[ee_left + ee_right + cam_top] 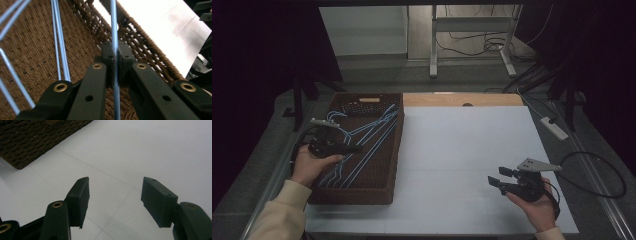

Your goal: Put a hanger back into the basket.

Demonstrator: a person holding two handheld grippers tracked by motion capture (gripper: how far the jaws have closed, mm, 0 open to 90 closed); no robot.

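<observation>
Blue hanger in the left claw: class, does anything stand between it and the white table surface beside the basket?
Yes. The basket's woven side wall rises between the clamped blue hanger and the white table.

Right of the woven basket (394,150) the white tabletop (462,160) lies bare — open passage up to the right gripper (499,179). Inside the basket, blue wire hangers (362,145) crisscross the floor — its brown walls hem any sideways reach.
</observation>
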